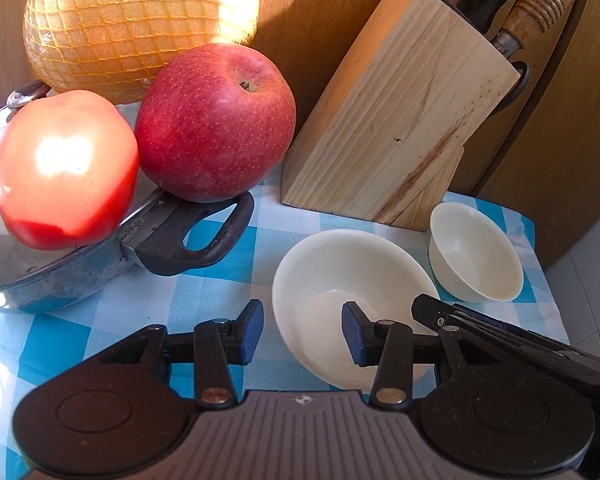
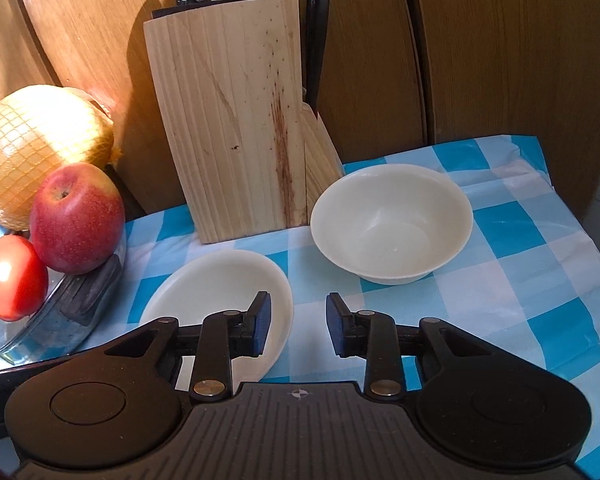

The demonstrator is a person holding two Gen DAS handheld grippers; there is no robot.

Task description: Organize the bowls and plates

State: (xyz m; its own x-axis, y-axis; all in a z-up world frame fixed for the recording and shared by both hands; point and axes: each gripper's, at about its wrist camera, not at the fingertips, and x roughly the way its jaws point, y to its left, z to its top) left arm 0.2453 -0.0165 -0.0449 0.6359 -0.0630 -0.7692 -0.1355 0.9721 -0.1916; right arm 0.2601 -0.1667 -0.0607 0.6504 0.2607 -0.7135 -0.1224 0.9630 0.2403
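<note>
A shallow white plate [image 1: 352, 276] [image 2: 216, 284] lies on the blue-checked cloth in front of the knife block. Beside it, to the right, a deeper white bowl [image 1: 476, 252] [image 2: 392, 224] stands upright and empty. My left gripper [image 1: 302, 334] is open, and the plate's left rim runs between its blue pads without either pad pressing on it. My right gripper [image 2: 298, 326] is also open and straddles the plate's right rim the same way, with a gap on both sides. Part of the right gripper's black finger [image 1: 500, 332] shows over the plate in the left wrist view.
A wooden knife block [image 1: 400, 112] [image 2: 228, 120] stands behind the dishes against a wooden wall. On the left a lidded pot [image 1: 80, 272] [image 2: 60, 320] carries a tomato [image 1: 64, 168], an apple [image 1: 216, 120] and a netted pomelo [image 1: 140, 20]. The table edge [image 1: 548, 272] drops off at the right.
</note>
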